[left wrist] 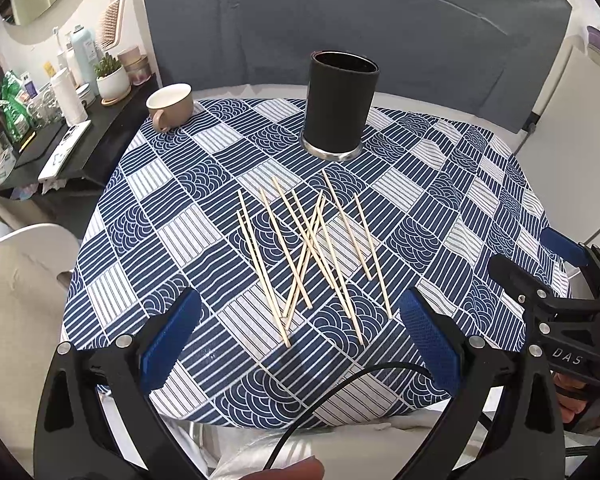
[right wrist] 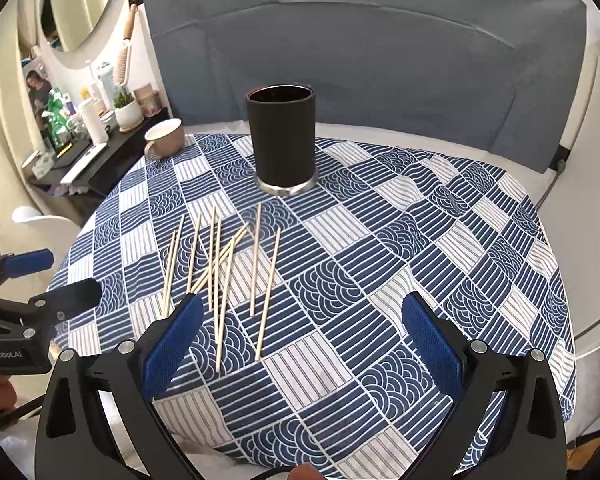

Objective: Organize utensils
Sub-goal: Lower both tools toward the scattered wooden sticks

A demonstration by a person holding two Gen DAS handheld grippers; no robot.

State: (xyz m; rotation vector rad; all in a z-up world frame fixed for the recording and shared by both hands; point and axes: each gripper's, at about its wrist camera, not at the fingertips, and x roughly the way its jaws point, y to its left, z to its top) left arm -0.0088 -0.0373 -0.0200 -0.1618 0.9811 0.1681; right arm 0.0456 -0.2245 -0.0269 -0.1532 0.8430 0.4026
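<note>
We hold two grippers above a table covered in a blue and white patterned cloth (left wrist: 140,240). A loose scatter of thin wooden sticks (left wrist: 312,248) lies flat in the middle of the cloth, some crossing each other. Beyond them stands a tall black holder (left wrist: 340,104), upright and open at the top, with nothing showing above its rim. A beige cup (left wrist: 170,106) sits at the far left corner.

The left gripper (left wrist: 300,344) hangs with its jaws wide apart and nothing between them; the sticks' near ends lie just ahead of its blue pads. The right gripper (right wrist: 304,340) is also spread wide and holding nothing, with the sticks ahead and toward its left pad.

We judge the first pickup is next. To do it well, we should choose an outer stick that crosses no other, lower the pads on either side of it, and close gently.
</note>
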